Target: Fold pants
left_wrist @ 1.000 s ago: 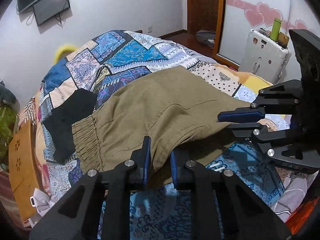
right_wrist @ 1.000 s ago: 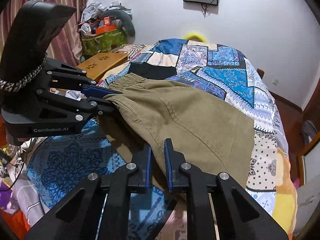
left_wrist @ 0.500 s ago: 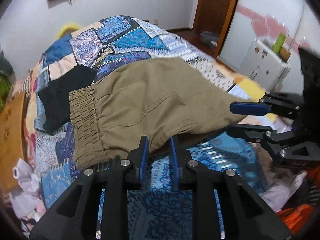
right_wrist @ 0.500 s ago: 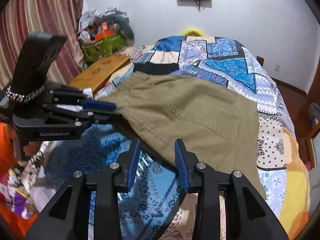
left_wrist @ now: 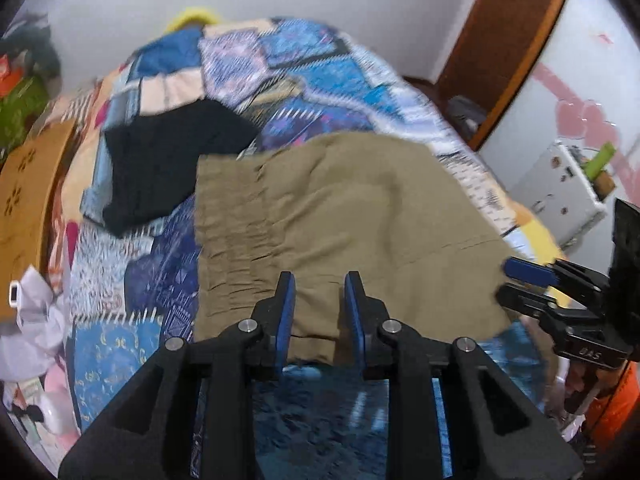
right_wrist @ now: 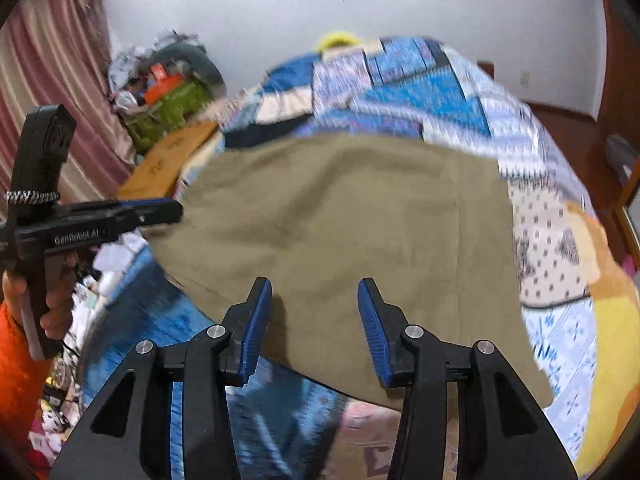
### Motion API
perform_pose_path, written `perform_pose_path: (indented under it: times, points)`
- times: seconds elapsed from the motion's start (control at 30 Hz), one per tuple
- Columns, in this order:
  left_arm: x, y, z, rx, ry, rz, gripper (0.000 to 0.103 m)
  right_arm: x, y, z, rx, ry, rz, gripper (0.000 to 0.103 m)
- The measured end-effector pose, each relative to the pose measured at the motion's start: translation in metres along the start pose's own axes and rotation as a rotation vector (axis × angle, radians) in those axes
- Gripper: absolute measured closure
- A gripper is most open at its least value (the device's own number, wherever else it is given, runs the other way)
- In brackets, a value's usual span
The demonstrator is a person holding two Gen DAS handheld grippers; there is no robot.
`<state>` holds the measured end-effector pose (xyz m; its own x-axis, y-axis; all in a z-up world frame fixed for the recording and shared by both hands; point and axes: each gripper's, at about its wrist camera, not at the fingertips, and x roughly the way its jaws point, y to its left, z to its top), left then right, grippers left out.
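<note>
There, the olive-brown pants [left_wrist: 360,216] lay folded into a broad, roughly rectangular slab on the patchwork bedspread [left_wrist: 320,72], the gathered elastic waistband [left_wrist: 228,240] toward the left in the left wrist view and a stitched seam running across the cloth near its right edge. One pair of pants was there, and one black garment [left_wrist: 168,160] lay just beside the waistband, touching or slightly under its corner; the blur made that hard to settle. The left gripper [left_wrist: 320,312] hung over the near edge of the pants, its blue-padded fingers [left_wrist: 286,316] a little apart after just opening, the hem between them but not pinched. The right gripper [right_wrist: 316,320] had likewise just been opening; its fingers [right_wrist: 256,328] stood wider apart above the near edge of the cloth, holding nothing. A green basket [right_wrist: 172,112] by the curtain [right_wrist: 52,100] held a heap of mixed things, one orange among them, too smeared to count. A hand [right_wrist: 52,292] in an orange sleeve gripped the left gripper's handle.
</note>
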<state>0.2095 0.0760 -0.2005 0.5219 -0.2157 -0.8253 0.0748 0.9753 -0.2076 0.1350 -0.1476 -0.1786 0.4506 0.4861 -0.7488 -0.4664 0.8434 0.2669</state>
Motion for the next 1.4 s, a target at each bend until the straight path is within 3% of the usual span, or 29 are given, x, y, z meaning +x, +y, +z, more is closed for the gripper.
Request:
perform_pose_path:
  times: [0.13, 0.33, 0.4, 0.47, 0.5, 0.63, 0.8, 0.97, 1.17, 1.4]
  points:
    - [0.002, 0.011, -0.007, -0.013, -0.016, -0.029, 0.078, -0.006, -0.017, -0.013, 0.022, -0.002, -0.015, 0.062]
    - [-0.001, 0.008, -0.012, 0.013, -0.022, 0.027, 0.079, -0.030, -0.043, -0.023, 0.082, -0.019, -0.044, 0.063]
    - [-0.005, 0.006, -0.015, 0.023, -0.031, 0.066, 0.078, -0.035, -0.046, -0.027, 0.080, -0.023, -0.101, 0.062]
    - [-0.006, 0.008, -0.018, 0.042, -0.039, 0.176, 0.068, -0.039, -0.055, -0.032, 0.091, -0.012, -0.113, 0.062]
    - [-0.005, 0.012, -0.021, 0.044, -0.037, 0.184, 0.058, -0.040, -0.061, -0.035, 0.110, -0.004, -0.113, 0.062]
    - [-0.004, 0.035, -0.030, -0.032, -0.024, 0.106, 0.043, -0.045, -0.078, -0.046, 0.164, -0.012, -0.101, 0.056]
    - [-0.004, 0.041, -0.028, -0.067, -0.016, 0.090, 0.041, -0.046, -0.073, -0.048, 0.167, -0.019, -0.111, 0.053]
    - [-0.019, 0.031, -0.011, -0.034, -0.054, 0.136, 0.041, -0.054, -0.071, -0.032, 0.122, -0.010, -0.134, 0.052]
    - [-0.037, 0.035, 0.027, -0.033, -0.134, 0.162, 0.035, -0.071, -0.084, 0.003, 0.099, -0.089, -0.136, 0.052]
    - [-0.021, 0.043, 0.069, -0.044, -0.147, 0.155, 0.031, -0.056, -0.107, 0.051, 0.082, -0.134, -0.153, 0.052]
